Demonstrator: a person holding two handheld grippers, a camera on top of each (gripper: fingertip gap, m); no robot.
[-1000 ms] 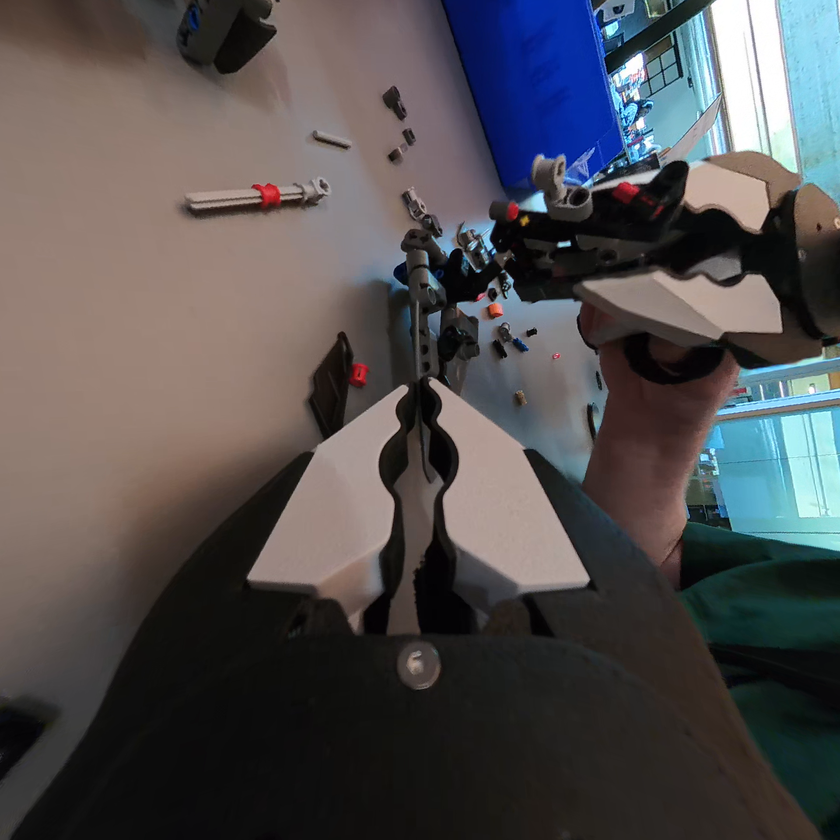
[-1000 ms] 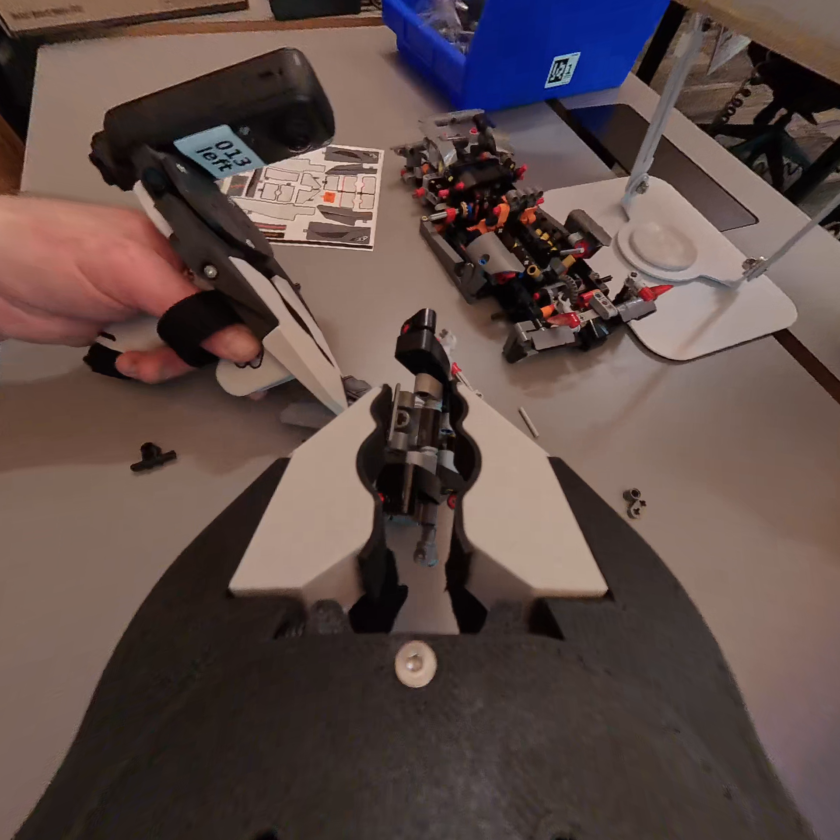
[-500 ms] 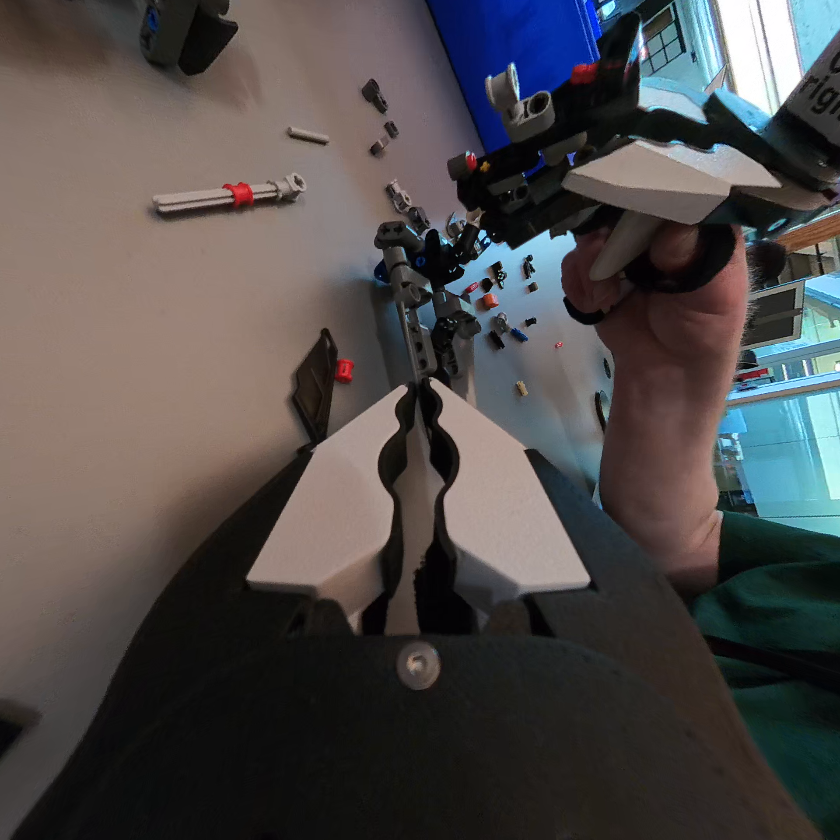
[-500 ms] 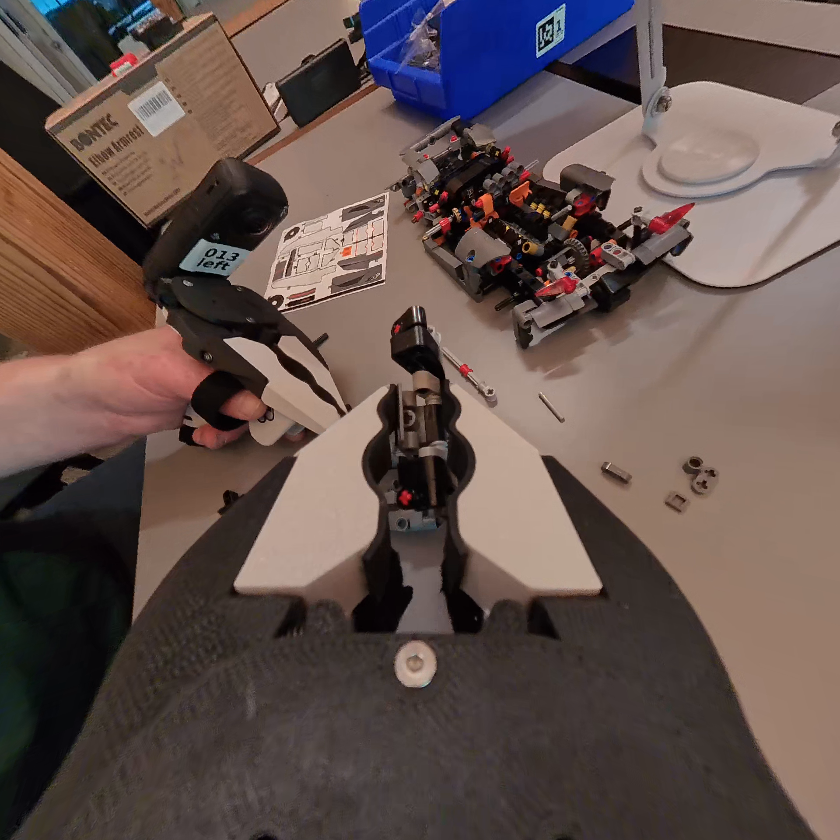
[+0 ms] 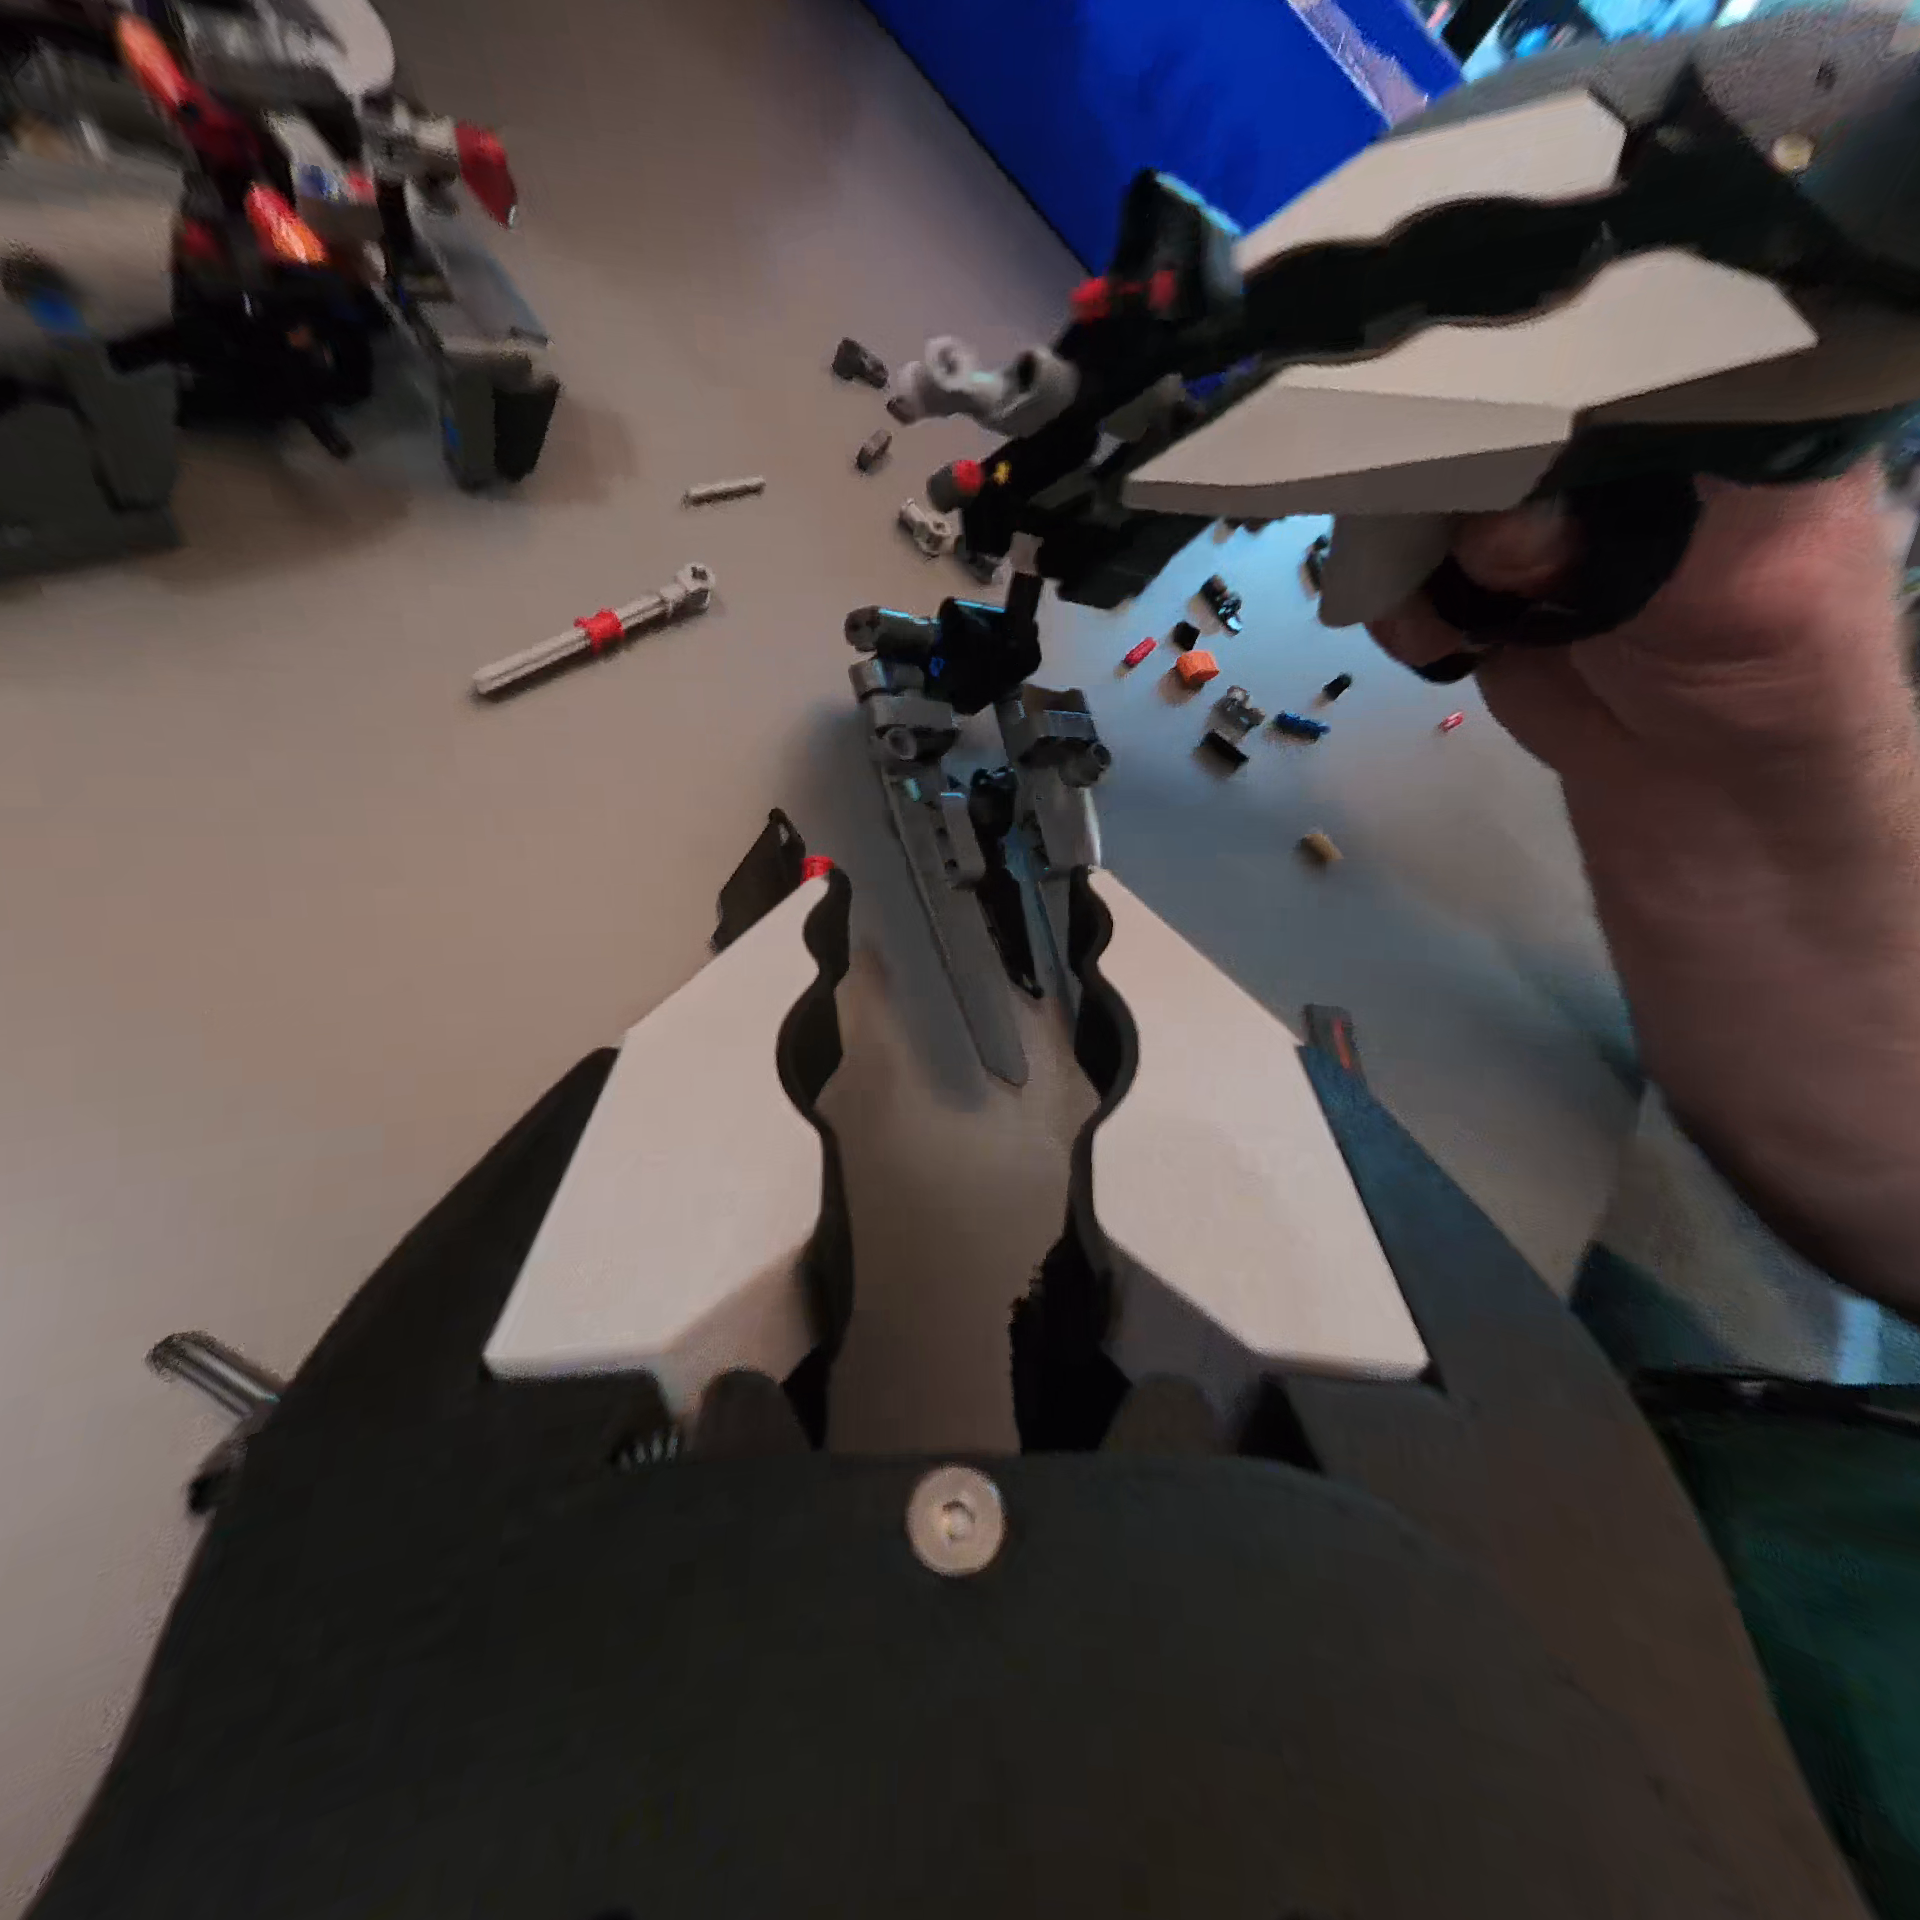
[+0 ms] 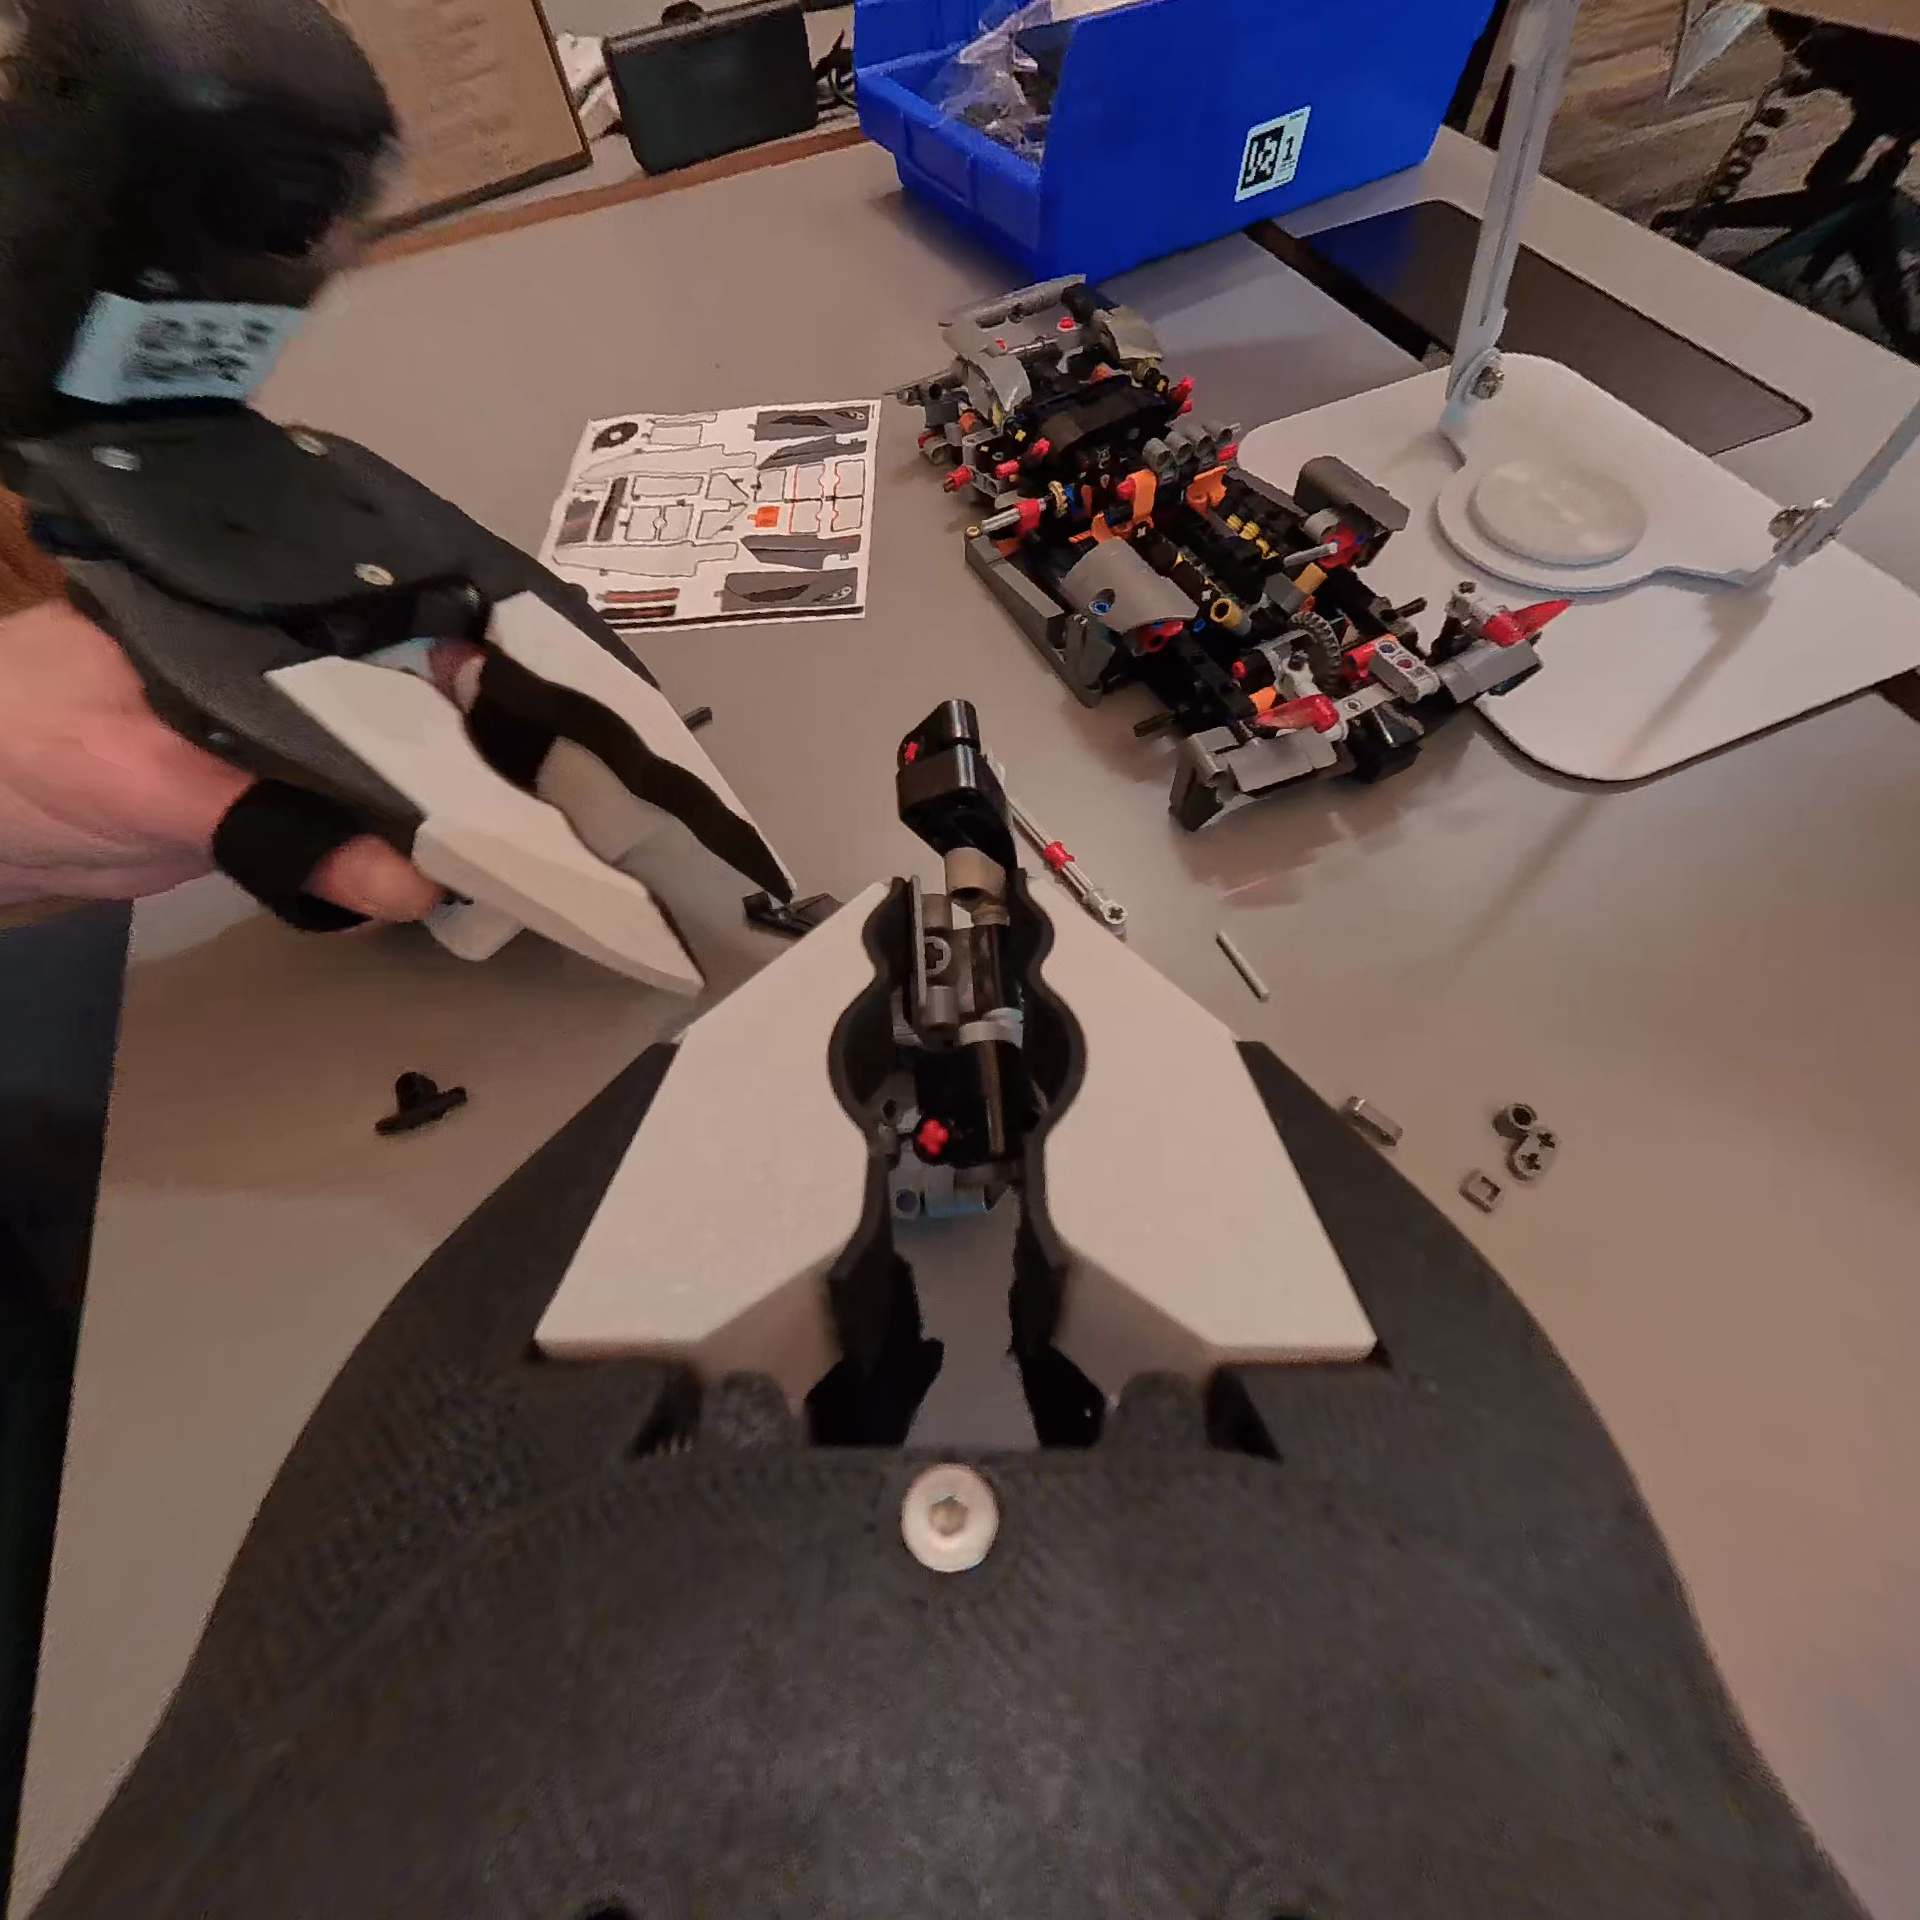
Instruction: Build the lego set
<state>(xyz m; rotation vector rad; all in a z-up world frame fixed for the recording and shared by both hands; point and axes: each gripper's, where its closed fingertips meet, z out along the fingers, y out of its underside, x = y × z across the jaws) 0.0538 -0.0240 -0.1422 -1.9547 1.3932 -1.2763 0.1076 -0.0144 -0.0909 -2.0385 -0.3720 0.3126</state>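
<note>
My left gripper (image 5: pixel 961 904) is open, its fingers on either side of the near end of a grey beam sub-assembly (image 5: pixel 966 821) that lies on the grey table. It also shows open at the left of the right wrist view (image 6: pixel 732 930). My right gripper (image 6: pixel 956 904) is shut on a black and grey sub-assembly (image 6: pixel 961 997) with red pins, held above the table. In the left wrist view that gripper (image 5: pixel 1184 374) hangs at the upper right with its piece (image 5: pixel 1049 468) just above the far end of the grey sub-assembly. The half-built car chassis (image 6: pixel 1195 561) stands behind.
A sticker sheet (image 6: pixel 717 509) lies left of the chassis, a blue bin (image 6: pixel 1122 125) behind it, and a white stand base (image 6: pixel 1610 582) to its right. A grey axle with a red bush (image 5: pixel 592 634), a black panel (image 5: pixel 758 883) and loose small parts (image 5: pixel 1226 707) lie around. Some 8 cm of space lies between my two pairs of fingers.
My left gripper has opened and let go of the grey sub-assembly, which now lies on the table. My right gripper still holds its piece and has come down closer to it.
</note>
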